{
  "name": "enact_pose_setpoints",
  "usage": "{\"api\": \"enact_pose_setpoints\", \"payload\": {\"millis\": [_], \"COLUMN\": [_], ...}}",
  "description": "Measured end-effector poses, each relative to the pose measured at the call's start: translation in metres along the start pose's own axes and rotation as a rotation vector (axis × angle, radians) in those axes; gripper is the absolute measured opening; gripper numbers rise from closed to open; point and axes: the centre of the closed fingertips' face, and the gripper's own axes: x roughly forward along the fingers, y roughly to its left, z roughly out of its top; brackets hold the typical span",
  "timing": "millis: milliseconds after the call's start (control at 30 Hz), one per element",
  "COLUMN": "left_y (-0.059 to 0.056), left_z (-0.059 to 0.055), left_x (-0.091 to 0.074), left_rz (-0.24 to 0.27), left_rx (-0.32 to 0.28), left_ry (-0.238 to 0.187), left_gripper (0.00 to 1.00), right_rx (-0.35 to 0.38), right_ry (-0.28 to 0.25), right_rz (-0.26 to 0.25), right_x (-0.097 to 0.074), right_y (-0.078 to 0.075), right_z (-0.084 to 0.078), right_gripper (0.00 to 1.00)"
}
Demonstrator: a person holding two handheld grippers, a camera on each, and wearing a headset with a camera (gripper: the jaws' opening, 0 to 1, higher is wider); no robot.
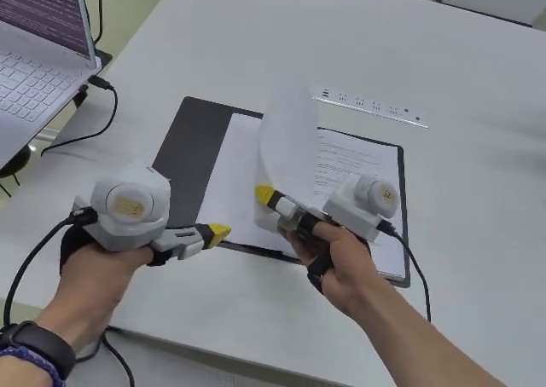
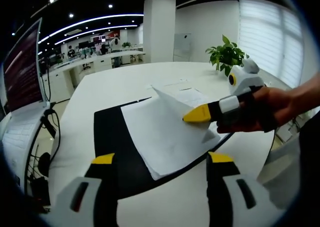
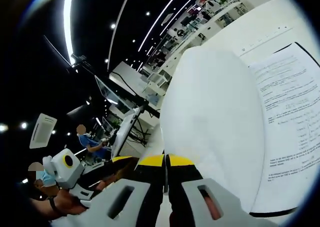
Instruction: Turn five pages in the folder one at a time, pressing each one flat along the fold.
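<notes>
One open laptop sits on the white table, well off to the left of the left gripper. A black cable runs from the laptop across the table.

The left gripper is in the left hand. Its yellow tip points to the right, just beside the near edge of the black folder. I cannot tell if it touches the folder. In the left gripper view its two jaws stand wide apart and hold nothing. The folder lies open in front of them.

One white page stands up from the middle of the folder and bends over a little at the top. The right gripper is at the bottom corner of this page. It is in the right hand. In the right gripper view its jaws are squeezed together on the page, which rises up right in front of them. The left gripper view shows the yellow tip of the right gripper on that same corner.

To the right of the right gripper, a sheet with small print lies flat in the folder. Beyond it, a white power strip lies on the table. Far behind it in the left gripper view, a green plant stands.
</notes>
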Motion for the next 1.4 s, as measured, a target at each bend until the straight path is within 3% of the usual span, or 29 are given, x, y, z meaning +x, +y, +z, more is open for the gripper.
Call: {"api": "enact_pose_setpoints", "payload": {"millis": [400,667,767,1233,1300,1400], "left_y": [0.009,0.015,0.016,0.022,0.022,0.022], "left_z": [-0.008,-0.015,-0.018,-0.020,-0.022,-0.026], "left_x": [-0.005,-0.007,-0.007,-0.007,-0.006,-0.005], "left_rz": [0.012,0.018,0.018,0.023,0.019,0.017], "left_rx": [-0.022,-0.029,-0.030,-0.036,-0.038,-0.038], "left_ry": [0.010,0.021,0.029,0.033,0.036,0.048], "left_gripper": [0.71,0.71,0.70,0.70,0.70,0.70], "right_rx": [0.030,0.060,0.040,0.066,0.070,0.053], "right_ry": [0.052,0.075,0.102,0.153,0.156,0.195], "right_rz": [0.013,-0.004,-0.023,-0.074,-0.072,-0.063], "right_x": [0.023,0.040,0.045,0.067,0.071,0.074], "right_y": [-0.001,-0.011,-0.017,-0.039,-0.039,-0.034], "right_z": [-0.019,-0.027,-0.034,-0.054,-0.057,-0.066], "right_gripper": [0.00,0.00,0.00,0.01,0.04,0.19]}}
